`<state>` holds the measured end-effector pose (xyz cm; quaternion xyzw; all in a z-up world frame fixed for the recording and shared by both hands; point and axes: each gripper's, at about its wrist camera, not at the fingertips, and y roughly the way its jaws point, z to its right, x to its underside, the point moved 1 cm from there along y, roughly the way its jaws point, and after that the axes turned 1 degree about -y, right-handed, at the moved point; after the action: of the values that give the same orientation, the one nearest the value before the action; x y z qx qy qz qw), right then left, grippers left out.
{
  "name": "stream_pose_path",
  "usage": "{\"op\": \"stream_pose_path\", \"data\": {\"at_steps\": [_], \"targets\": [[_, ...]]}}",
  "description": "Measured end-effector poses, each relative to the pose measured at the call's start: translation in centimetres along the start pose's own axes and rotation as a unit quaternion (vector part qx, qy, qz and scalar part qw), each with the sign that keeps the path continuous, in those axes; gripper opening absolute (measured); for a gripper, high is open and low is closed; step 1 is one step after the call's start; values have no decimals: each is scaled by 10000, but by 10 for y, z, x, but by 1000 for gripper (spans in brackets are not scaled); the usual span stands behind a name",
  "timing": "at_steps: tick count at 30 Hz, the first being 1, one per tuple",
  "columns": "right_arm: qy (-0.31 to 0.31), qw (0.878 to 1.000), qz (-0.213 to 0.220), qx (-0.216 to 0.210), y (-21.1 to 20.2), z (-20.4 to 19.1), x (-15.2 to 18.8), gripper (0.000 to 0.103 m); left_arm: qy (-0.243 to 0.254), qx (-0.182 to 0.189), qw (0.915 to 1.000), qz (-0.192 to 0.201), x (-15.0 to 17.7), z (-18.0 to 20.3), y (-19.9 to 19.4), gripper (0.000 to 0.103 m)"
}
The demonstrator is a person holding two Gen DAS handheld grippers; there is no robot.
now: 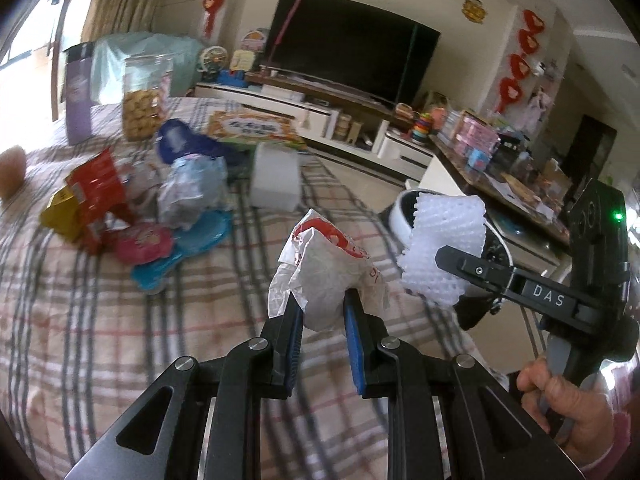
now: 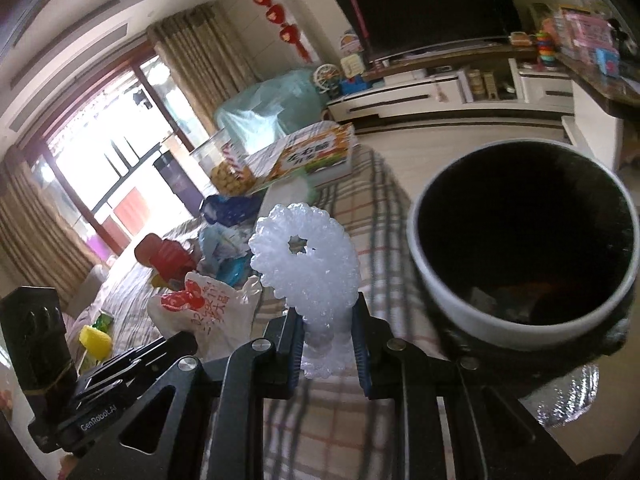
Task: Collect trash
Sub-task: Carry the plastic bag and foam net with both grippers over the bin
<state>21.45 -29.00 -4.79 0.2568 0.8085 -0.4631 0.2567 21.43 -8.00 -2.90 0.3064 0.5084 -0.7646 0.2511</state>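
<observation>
Crinkled plastic bag, white foam netting

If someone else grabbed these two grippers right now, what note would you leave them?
Left gripper: shut on a crumpled white plastic bag with red print.
Right gripper: shut on a white foam net.
Bin: open, just beside the right gripper, past the edge of the plaid-covered surface; some bits show at its bottom.
Done: both pieces picked up.
Left: drop both in the bin, then fetch the wrapper pile still lying on the plaid cloth.
</observation>
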Motion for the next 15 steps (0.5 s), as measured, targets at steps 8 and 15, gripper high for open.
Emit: {"op": "stream_pose_path", "data": {"at_steps": [8, 15], "targets": [[168, 9992, 232, 273, -26, 29, -6, 22, 178, 179, 9996, -92, -12, 13, 25, 19], [314, 9977, 347, 493, -39, 49, -10, 22, 381, 298, 9988, -89, -25, 31, 46, 19]]}}
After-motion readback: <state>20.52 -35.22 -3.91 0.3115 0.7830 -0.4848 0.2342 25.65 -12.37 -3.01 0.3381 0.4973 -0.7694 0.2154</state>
